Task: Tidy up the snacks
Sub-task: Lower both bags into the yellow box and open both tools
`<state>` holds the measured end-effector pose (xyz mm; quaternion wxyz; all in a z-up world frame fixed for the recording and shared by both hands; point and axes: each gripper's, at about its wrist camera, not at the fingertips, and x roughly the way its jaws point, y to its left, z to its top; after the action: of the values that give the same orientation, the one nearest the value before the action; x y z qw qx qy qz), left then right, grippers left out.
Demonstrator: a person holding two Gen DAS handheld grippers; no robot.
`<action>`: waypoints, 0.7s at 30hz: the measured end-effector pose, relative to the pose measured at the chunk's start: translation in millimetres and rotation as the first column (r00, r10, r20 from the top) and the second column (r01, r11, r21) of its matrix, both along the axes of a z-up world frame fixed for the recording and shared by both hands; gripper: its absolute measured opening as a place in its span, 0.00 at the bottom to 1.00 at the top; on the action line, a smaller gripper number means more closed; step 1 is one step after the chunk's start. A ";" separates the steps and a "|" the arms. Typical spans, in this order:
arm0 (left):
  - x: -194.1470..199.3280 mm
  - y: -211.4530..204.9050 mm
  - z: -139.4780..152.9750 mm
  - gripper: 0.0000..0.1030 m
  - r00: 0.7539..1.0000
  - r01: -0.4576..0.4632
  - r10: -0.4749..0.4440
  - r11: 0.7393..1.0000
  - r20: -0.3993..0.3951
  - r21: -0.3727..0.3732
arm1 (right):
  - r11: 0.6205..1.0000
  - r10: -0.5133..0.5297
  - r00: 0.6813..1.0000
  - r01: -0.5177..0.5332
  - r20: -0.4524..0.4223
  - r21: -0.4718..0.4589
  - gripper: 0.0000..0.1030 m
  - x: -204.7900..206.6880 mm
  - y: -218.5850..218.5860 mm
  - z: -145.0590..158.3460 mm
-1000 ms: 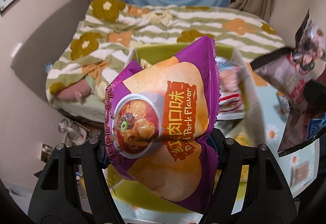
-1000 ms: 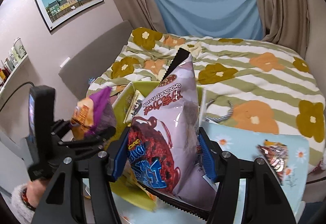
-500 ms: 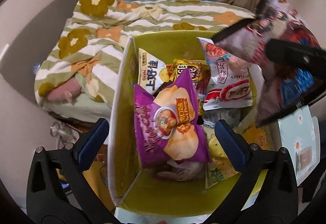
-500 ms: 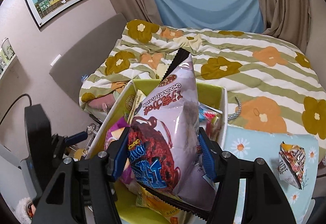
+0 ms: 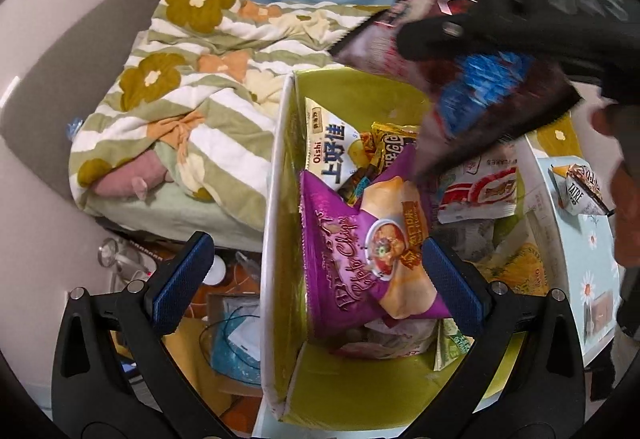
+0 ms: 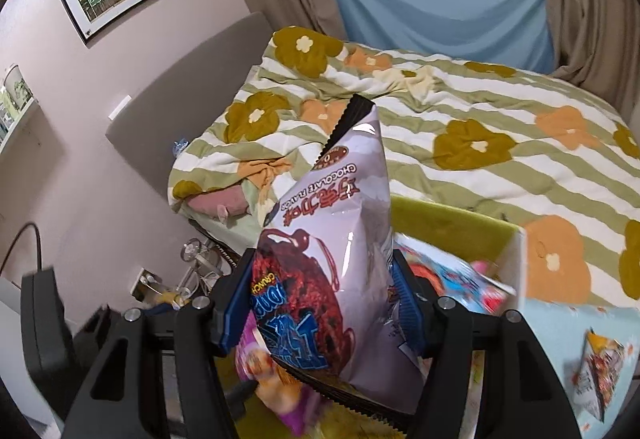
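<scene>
A yellow-green storage box (image 5: 280, 223) holds several snack bags. A purple potato chip bag (image 5: 360, 251) lies on top of them, also glimpsed in the right wrist view (image 6: 264, 375). My left gripper (image 5: 316, 279) is open and empty, its fingers astride the box's left wall above the purple bag. My right gripper (image 6: 320, 303) is shut on a lilac chocolate-flavour snack bag (image 6: 332, 263). It holds the bag tilted over the box's far right part, as the left wrist view (image 5: 472, 79) shows.
A bed with a flowered striped quilt (image 6: 460, 111) lies behind the box. A light blue table with daisies (image 5: 576, 239) stands right of the box, with a small folded snack packet (image 5: 580, 187) on it. Clutter and cables lie on the floor at left (image 5: 228, 323).
My left gripper opened and dropped the purple chip bag into the box, then stayed above it. My right gripper carried the chocolate bag left until it hangs over the box.
</scene>
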<state>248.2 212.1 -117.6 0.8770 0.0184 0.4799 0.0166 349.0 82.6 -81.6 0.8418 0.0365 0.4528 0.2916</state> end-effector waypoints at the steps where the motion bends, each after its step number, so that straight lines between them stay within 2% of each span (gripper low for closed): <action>1: 0.4 0.5 -0.9 1.00 1.000 0.001 -0.001 1.000 -0.003 0.002 | 1.000 0.001 1.000 0.000 -0.007 0.006 0.58 3.7 3.6 -2.1; 2: 0.9 0.7 -2.3 1.00 1.000 0.003 -0.003 1.000 -0.007 0.003 | 1.000 0.001 1.000 -0.001 -0.019 0.014 0.59 7.9 7.8 -4.8; 3: 0.8 0.6 -3.6 1.00 1.000 0.005 -0.005 1.000 -0.009 0.004 | 1.000 0.007 0.999 -0.006 -0.032 0.024 0.66 10.9 10.5 -7.9; 4: 0.5 0.8 -3.9 1.00 1.000 0.006 -0.006 1.000 -0.010 0.005 | 1.000 0.008 0.999 -0.007 -0.042 0.030 0.80 13.0 12.2 -10.8; 6: -0.4 0.1 -5.7 1.00 1.000 0.010 -0.010 1.000 -0.014 0.007 | 1.000 -0.003 1.000 0.004 -0.022 0.031 0.98 11.4 12.0 -11.8; 14: -5.8 -2.1 -7.0 1.00 1.000 0.023 -0.023 1.000 -0.018 -0.002 | 0.999 -0.034 0.998 0.034 0.062 -0.008 1.00 -9.6 -1.2 -2.6; 21: -15.2 -7.3 13.5 1.00 0.999 0.023 -0.023 1.000 0.022 -0.013 | 0.998 -0.067 0.992 0.068 0.104 -0.007 1.00 -32.5 -24.0 21.7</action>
<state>233.0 204.8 -104.1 0.8825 0.0179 0.4700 0.0033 316.6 58.6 -59.9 0.8738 0.0321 0.4084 0.2619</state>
